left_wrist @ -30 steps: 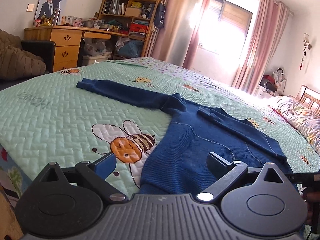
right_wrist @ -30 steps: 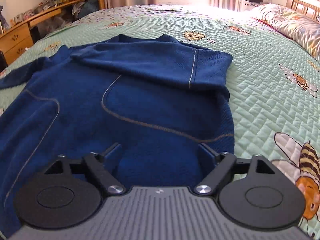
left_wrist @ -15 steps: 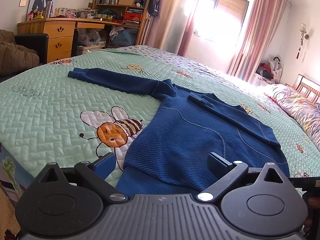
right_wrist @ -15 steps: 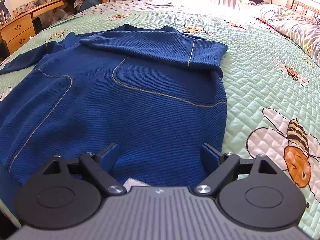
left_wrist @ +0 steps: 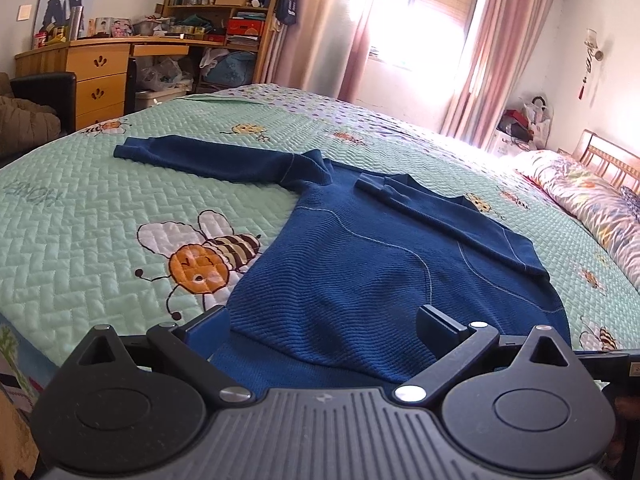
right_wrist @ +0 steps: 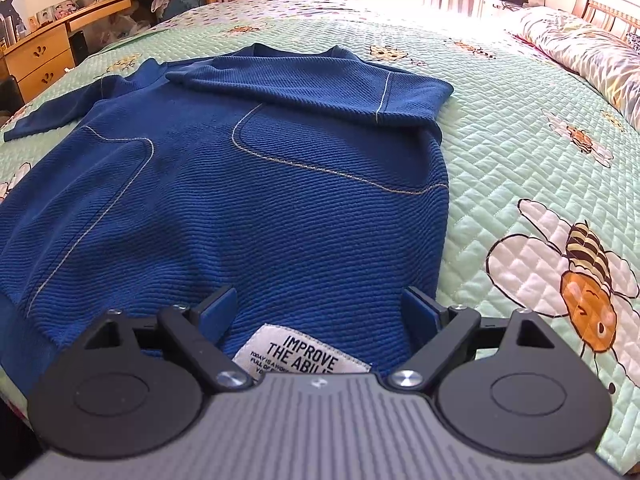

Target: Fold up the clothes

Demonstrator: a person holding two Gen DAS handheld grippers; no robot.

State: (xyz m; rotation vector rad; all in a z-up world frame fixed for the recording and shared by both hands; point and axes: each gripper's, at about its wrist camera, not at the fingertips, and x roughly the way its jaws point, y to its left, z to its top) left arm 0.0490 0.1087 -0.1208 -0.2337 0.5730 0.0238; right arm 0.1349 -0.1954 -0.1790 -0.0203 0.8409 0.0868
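A blue ribbed sweater [left_wrist: 360,264] lies flat on the green quilted bed, hem toward me. Its right sleeve [right_wrist: 320,84] is folded across the chest; its left sleeve [left_wrist: 200,158] stretches out to the left. My left gripper [left_wrist: 324,320] is open, just above the hem at the sweater's left side. My right gripper [right_wrist: 318,304] is open over the hem at the right side, with a white printed label [right_wrist: 300,354] showing between its fingers. Neither gripper holds any cloth.
The green quilt [left_wrist: 100,220] with bee prints covers the bed. A flowered pillow [left_wrist: 592,196] lies at the right by the headboard. A wooden desk [left_wrist: 100,72] and bookshelf stand beyond the bed's left side. The near bed edge is just below the grippers.
Both grippers have drawn back toward the sweater's hem and the near bed edge. The white label has come into the right wrist view. Both stay open.
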